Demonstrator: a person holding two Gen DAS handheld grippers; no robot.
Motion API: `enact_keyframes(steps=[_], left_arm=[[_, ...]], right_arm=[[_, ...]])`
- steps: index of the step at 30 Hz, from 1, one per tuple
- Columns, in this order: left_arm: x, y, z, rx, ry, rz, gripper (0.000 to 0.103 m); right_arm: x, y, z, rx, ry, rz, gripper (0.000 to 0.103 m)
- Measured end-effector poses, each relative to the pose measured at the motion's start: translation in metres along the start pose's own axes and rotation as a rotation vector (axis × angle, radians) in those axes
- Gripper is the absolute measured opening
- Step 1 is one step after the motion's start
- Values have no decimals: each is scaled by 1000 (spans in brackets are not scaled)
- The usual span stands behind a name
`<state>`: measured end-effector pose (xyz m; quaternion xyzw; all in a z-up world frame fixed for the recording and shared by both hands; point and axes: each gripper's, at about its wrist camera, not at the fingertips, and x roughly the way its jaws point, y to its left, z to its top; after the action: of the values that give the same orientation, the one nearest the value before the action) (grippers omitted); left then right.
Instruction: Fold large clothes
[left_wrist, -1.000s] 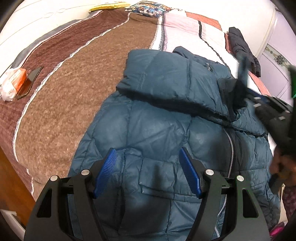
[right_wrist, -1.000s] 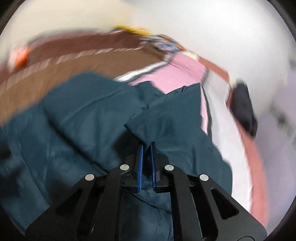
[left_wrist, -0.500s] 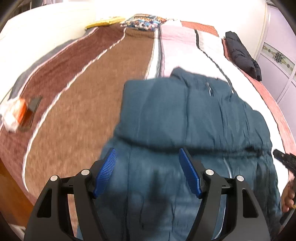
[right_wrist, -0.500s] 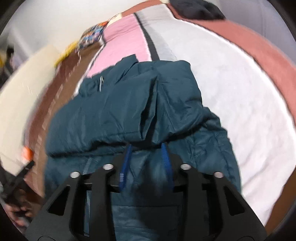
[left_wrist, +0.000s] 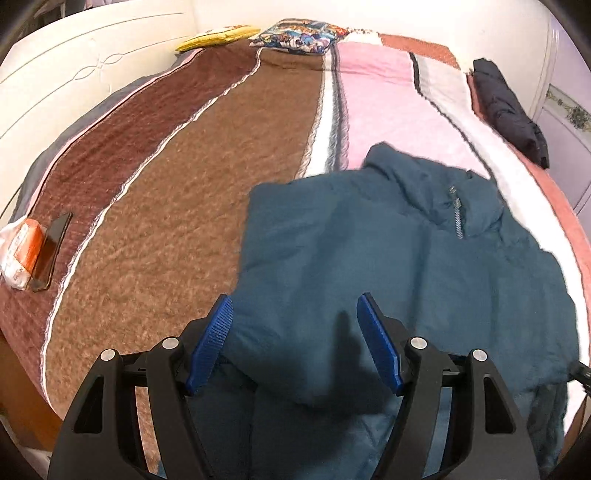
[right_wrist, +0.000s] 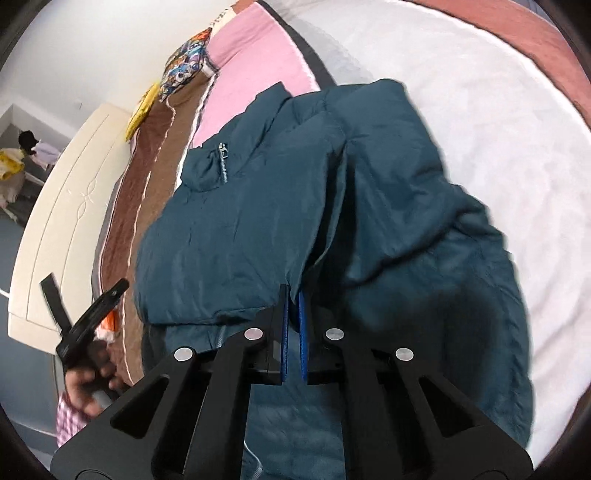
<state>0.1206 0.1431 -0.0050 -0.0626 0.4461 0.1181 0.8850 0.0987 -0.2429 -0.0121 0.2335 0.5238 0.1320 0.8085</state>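
A large teal padded jacket lies on the bed, its top part folded down over its body, collar and zip away from me. My left gripper is open and empty, its blue pads either side of the fold's near left corner. In the right wrist view the jacket fills the middle. My right gripper has its jaws nearly closed at the lower edge of the folded flap; I cannot tell whether cloth is pinched between them. The left gripper's body shows at the left.
The bed has a striped blanket in brown, pink and white. A phone and an orange packet lie at its left edge. A dark folded garment lies far right. Pillows and a cream headboard stand beyond.
The right gripper opened half a second ago and its jaws have since come nearly together at the flap's edge. The left gripper has moved forward to the fold's left corner, still open.
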Motion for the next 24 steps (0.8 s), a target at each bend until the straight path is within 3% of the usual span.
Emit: enact_keyframes(steps=[5,9,11,15,18,21,24], left_arm=[[32,2,-11,6,93,40,69],[8,7,-6,-52,31,-15,68],[4,2,-1,-26,9,-19,69],[23,-8,1,19,46,6,69],[45,-6,-5,2,92,14,71],[56,-5,-8,-4,110,18,78],[62,2,-7,-27,132,-3,83]], right_arm=[[11,-8,-3,-28,21,-120,11],[-19,12,-1,-131,-167,-227,11],[-23,23,8,-168,-202,-187,11],[15,40,28,-204,-120,-114,11],[50,35,35,-199,-37,-164,11],[80,25,35,-188,32,-208,4],[89,21,33,-206,36,-219,4]])
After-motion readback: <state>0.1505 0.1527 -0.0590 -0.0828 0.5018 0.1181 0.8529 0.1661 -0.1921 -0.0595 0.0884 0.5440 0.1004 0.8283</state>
